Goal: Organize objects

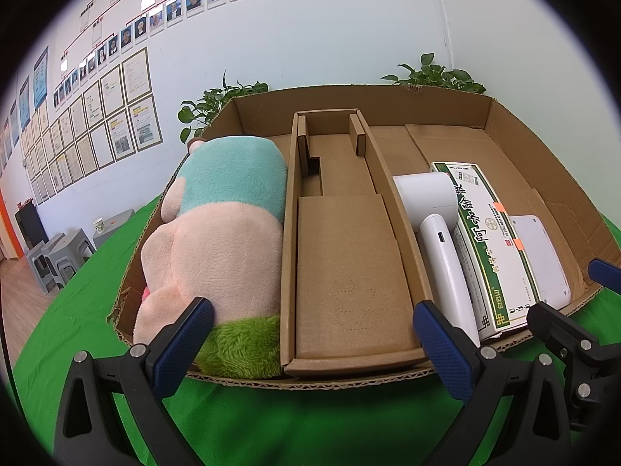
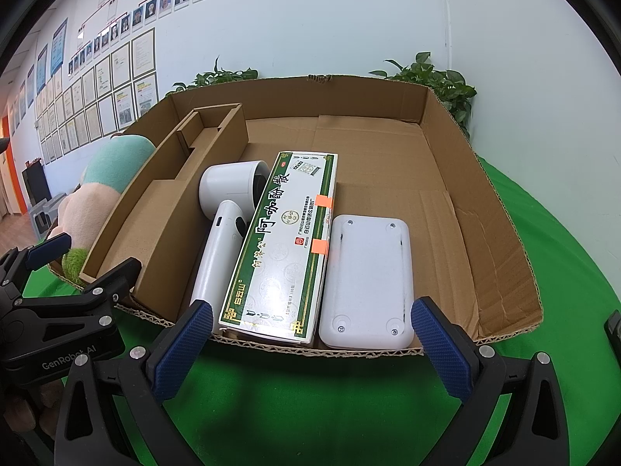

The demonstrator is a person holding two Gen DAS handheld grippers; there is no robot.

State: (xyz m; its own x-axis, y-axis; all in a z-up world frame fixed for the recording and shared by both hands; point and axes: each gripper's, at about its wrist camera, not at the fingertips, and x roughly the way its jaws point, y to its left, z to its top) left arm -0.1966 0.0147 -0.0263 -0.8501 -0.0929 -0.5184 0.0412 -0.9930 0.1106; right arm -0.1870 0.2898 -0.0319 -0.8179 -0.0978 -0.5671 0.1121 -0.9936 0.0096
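Observation:
A shallow cardboard tray [image 1: 551, 143] [image 2: 500, 209] lies on a green cloth. At its left end lies a plush toy [image 1: 225, 225] [image 2: 104, 182], pink and teal with a green tuft. Beside it stands a narrow cardboard insert [image 1: 349, 256] [image 2: 155, 209]. To its right lie a white handheld fan [image 1: 438, 225] [image 2: 225, 225], a green-and-white medicine box [image 1: 493, 240] [image 2: 283, 244] and a flat white device [image 1: 539, 252] [image 2: 368, 279]. My left gripper [image 1: 310, 345] is open in front of the insert. My right gripper [image 2: 310, 349] is open before the medicine box and device. Neither holds anything.
The green cloth [image 1: 295, 427] [image 2: 574, 272] covers the table around the tray. Potted plants [image 1: 217, 105] [image 2: 438, 81] stand behind it against a white wall with framed papers. Grey stools [image 1: 58, 256] stand on the floor at far left. The tray's right part [image 2: 380, 147] is bare cardboard.

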